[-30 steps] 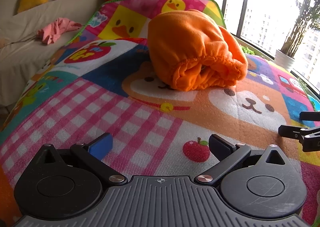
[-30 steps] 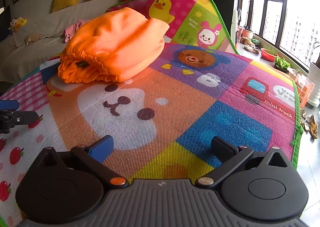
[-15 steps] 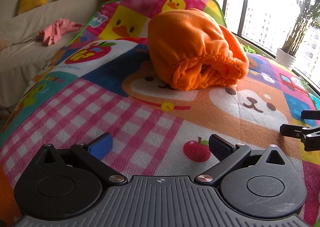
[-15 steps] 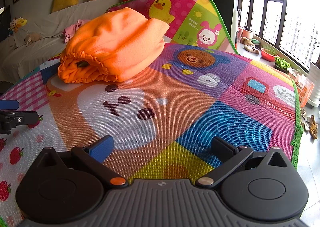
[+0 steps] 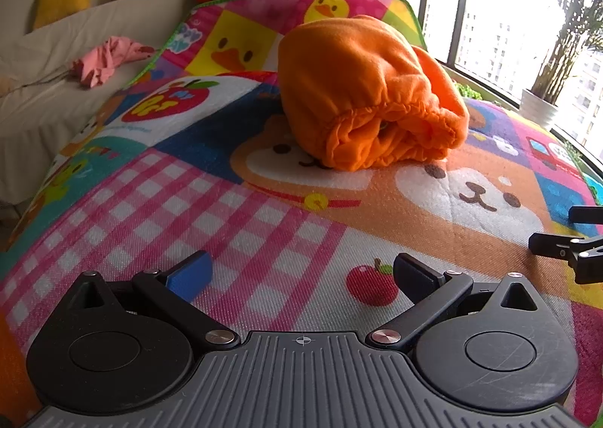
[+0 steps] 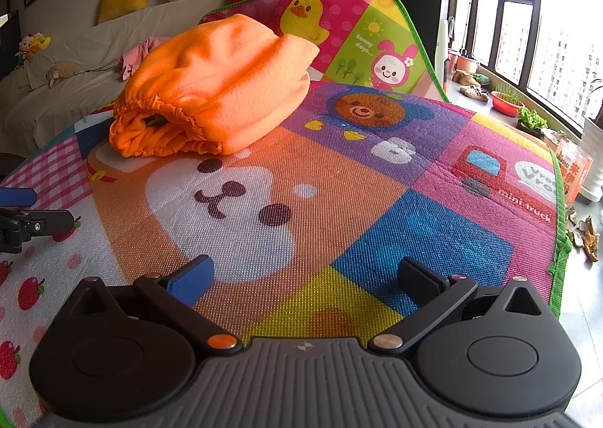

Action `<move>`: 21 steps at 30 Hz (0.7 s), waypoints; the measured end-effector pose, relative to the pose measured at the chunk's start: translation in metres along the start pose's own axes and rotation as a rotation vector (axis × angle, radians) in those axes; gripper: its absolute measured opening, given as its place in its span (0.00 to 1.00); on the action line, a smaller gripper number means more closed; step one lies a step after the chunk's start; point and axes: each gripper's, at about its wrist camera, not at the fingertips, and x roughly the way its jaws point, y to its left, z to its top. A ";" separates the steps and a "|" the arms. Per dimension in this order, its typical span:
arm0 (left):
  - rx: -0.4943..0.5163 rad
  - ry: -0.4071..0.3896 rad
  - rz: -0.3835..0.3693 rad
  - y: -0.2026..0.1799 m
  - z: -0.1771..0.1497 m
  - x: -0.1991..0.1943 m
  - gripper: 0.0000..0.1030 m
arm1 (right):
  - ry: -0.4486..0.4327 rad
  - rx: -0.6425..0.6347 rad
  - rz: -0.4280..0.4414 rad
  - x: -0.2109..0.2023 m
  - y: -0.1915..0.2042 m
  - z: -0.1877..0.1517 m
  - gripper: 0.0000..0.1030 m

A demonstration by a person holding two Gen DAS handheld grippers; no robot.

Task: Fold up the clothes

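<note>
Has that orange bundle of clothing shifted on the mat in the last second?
No. The orange folded garment sits on the same spot of the play mat, its gathered edge just above the bear face, as before.

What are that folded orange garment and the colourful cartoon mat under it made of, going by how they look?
The orange garment looks like soft fleece or brushed knit: matte, fuzzy surface, with a gathered, seemingly elastic hem. The play mat looks like printed foam or plastic with a faint sheen and a fine woven-like embossed grain, edged in green binding. Neither can be confirmed by sight alone.
</note>
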 end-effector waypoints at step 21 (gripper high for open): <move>0.102 -0.123 0.033 -0.016 -0.006 -0.017 1.00 | 0.000 0.000 0.000 0.000 0.000 0.000 1.00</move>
